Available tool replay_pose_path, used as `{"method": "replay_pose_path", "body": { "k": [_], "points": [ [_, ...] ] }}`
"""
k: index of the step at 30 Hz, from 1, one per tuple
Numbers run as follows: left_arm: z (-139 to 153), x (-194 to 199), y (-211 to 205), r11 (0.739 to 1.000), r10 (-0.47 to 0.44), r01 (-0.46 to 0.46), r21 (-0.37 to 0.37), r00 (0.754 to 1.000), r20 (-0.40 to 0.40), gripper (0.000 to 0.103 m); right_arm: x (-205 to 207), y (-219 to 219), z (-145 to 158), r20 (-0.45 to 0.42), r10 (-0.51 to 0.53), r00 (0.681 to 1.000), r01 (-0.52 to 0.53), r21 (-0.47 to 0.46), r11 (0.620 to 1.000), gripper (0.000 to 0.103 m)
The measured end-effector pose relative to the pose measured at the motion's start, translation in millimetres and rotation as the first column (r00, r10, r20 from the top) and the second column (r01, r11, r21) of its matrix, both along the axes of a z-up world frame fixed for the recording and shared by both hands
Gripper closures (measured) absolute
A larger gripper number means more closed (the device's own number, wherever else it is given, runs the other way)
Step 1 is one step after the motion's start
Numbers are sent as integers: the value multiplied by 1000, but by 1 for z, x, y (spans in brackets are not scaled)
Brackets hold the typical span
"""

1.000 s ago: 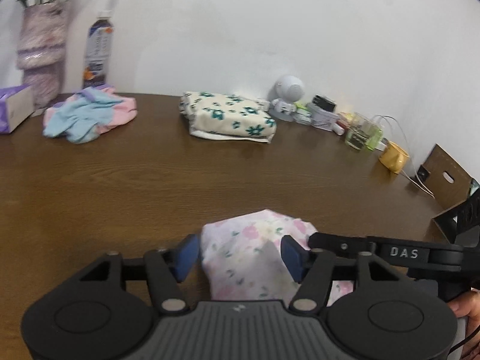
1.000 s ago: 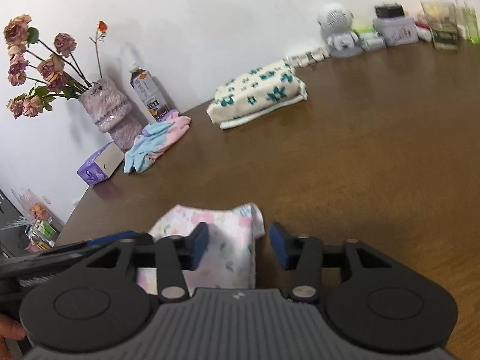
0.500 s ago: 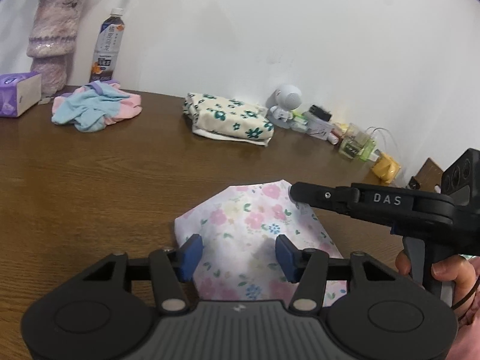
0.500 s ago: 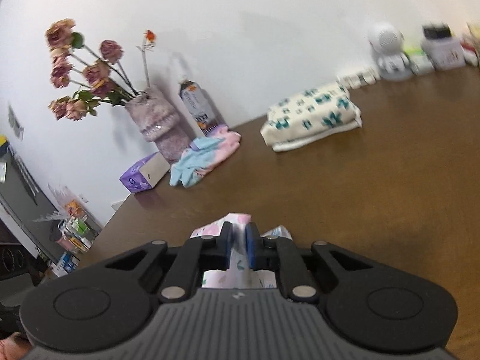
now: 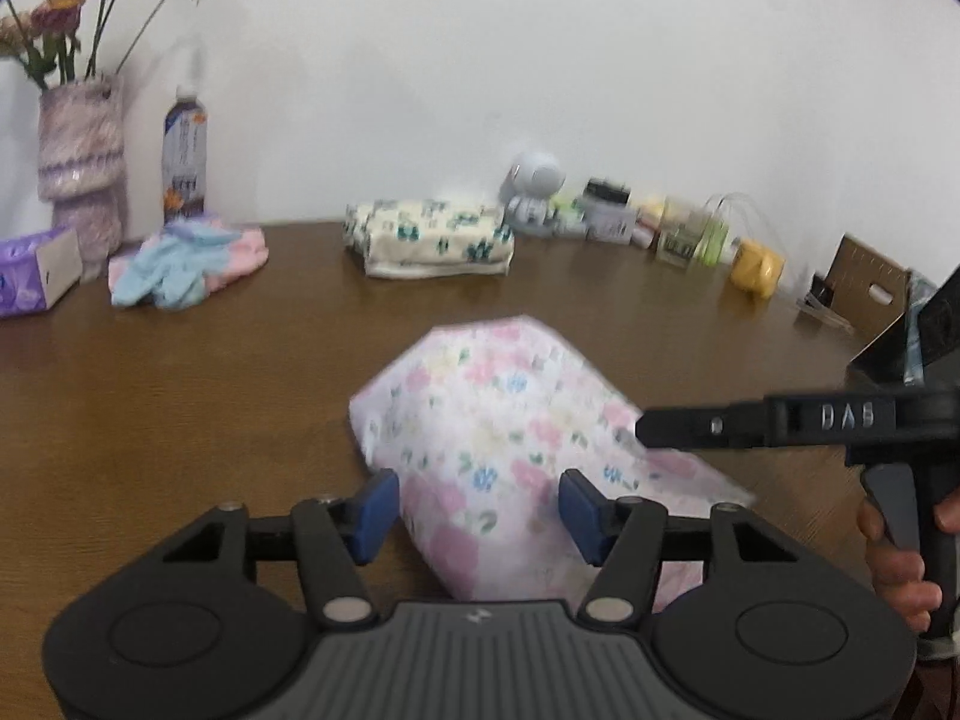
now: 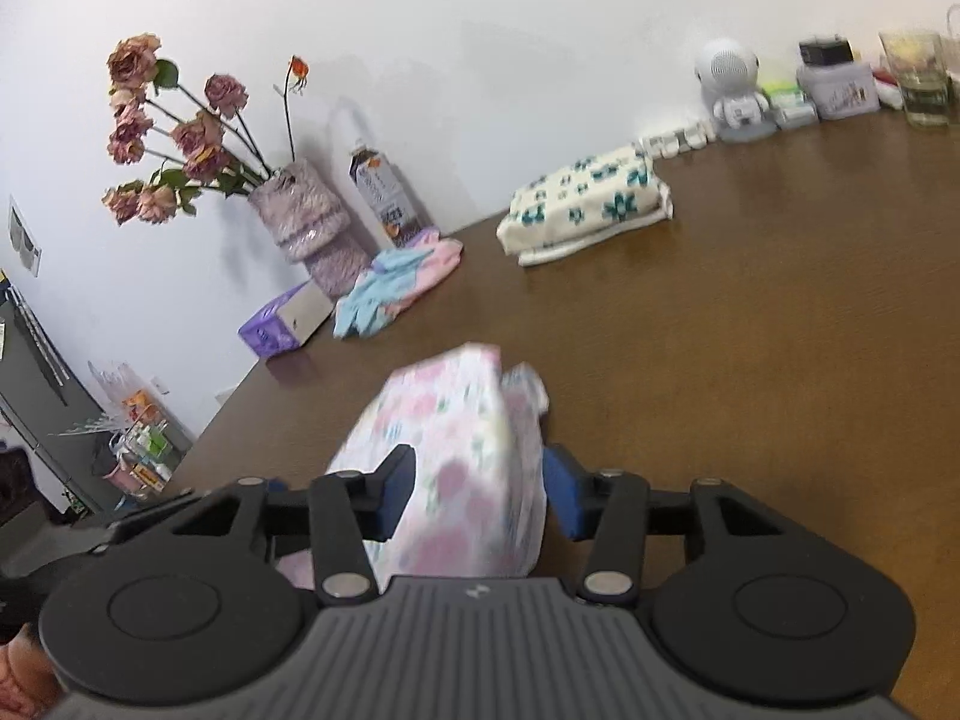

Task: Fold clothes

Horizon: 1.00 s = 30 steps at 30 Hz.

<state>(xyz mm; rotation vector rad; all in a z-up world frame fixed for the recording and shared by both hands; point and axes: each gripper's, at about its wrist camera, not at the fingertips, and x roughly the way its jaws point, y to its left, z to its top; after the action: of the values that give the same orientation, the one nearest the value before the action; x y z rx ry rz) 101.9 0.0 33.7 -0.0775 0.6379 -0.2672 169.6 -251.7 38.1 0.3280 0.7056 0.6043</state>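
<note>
A pink floral cloth (image 5: 510, 420) lies in a loose hump on the brown table (image 5: 180, 420). My left gripper (image 5: 480, 513) sits low over its near end. Its jaws are opening and the cloth runs between the blue pads (image 5: 375, 507) without being pinched. In the left wrist view my right gripper (image 5: 645, 432) comes in from the right, its tip at the cloth's right edge, with a hand on its handle. In the right wrist view the cloth (image 6: 468, 456) bulges up between the jaws of the right gripper (image 6: 480, 495), which are opening.
A folded cream cloth with teal flowers (image 5: 429, 237) and a pink and blue garment pile (image 5: 186, 261) lie along the back. A bottle (image 5: 185, 162), a vase of flowers (image 5: 81, 180), a tissue box (image 5: 36, 276) and small clutter (image 5: 660, 228) line the wall.
The right gripper closed on the floral cloth half a second ago and now stands apart again. The cloth has been drawn out and humped up. The left gripper has pulled back along it.
</note>
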Motion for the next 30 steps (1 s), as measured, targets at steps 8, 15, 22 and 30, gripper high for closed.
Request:
{"method": "replay_pose_path", "body": {
  "k": [8,15,22,30],
  "points": [
    [10,-54,9,999,-42,44,-8,988,146,40,-45,-12,2,94,-7,996,9,-25,1000,50],
    [-4,-73,-23,980,-108,88,180,989,105,44,-84,-7,-8,129,32,991,-5,-207,978,47],
    [-16,-60,-36,971,-2,-13,237,998,65,69,-89,22,-9,186,9,982,47,-291,955,61],
    [-27,-57,-23,981,63,-69,183,997,37,96,-82,33,-17,135,-19,991,55,-268,962,87]
  ]
}}
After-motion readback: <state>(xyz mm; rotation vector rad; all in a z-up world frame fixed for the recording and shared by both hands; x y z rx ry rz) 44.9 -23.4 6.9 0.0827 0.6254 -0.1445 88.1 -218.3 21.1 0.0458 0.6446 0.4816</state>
